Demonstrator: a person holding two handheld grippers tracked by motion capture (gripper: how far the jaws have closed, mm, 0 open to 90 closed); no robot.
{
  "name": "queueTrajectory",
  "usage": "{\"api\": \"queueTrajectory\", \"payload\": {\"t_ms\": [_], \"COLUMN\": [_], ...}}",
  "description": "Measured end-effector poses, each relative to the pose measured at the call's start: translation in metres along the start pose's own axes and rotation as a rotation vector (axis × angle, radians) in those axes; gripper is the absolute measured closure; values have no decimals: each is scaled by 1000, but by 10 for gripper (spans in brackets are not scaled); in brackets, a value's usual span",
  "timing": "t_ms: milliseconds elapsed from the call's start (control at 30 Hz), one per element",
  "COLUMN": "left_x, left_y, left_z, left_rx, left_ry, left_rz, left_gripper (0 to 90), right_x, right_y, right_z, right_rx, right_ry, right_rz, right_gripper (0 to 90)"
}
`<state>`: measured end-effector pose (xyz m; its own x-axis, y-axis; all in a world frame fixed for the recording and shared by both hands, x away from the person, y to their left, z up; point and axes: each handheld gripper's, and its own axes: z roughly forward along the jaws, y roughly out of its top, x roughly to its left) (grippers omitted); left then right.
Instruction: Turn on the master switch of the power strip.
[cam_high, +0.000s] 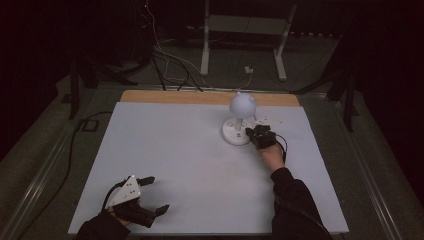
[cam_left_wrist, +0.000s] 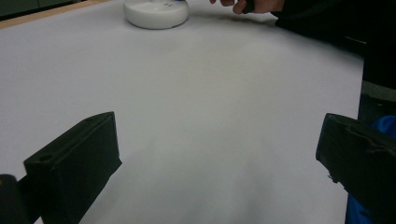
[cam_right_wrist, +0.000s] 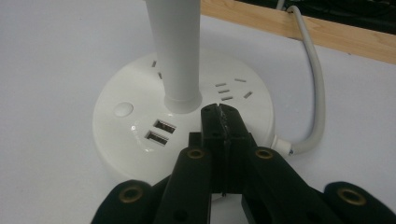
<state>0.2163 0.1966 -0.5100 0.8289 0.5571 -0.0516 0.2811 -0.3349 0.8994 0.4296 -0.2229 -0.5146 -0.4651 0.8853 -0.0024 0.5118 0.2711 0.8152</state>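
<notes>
At frame centre-right, right gripper (cam_right_wrist: 221, 114) pressed closed, empty, tips over lamp base (cam_right_wrist: 140, 140); lower left, left gripper (cam_high: 152, 194) wide open, empty.

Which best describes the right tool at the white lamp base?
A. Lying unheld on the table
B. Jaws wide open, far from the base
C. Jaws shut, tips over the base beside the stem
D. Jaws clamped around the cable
C: the right tool has its jaws pressed together, tips over the lamp base beside the stem.

Black hand-held gripper (cam_right_wrist: 223, 114), brass-ringed screws
</notes>
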Motion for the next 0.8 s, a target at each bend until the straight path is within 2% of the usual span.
{"api": "queueTrajectory", "payload": {"t_ms": [467,567,667,700,800], "left_x": [0,0,0,1,1], "left_y": [0,0,0,0,0], "left_z": [0,0,0,0,-1], "left_rx": [2,2,3,2,-1], "left_ry": [-2,-4,-2,-1,-2], "left_rz": [0,1,1,0,-3], "left_gripper": [1,1,1,1,1], "right_x": [2,4,3,2,4], "right_y": [-1,0,-1,-2,-4], "right_z": [1,1,2,2,2], "right_rx": [2,4,3,-3,-18], "right_ry": [-18,-27,-24,-18,-32], "right_rz": [2,-10,4,23,19], "right_gripper": [900,900,900,900,900]}}
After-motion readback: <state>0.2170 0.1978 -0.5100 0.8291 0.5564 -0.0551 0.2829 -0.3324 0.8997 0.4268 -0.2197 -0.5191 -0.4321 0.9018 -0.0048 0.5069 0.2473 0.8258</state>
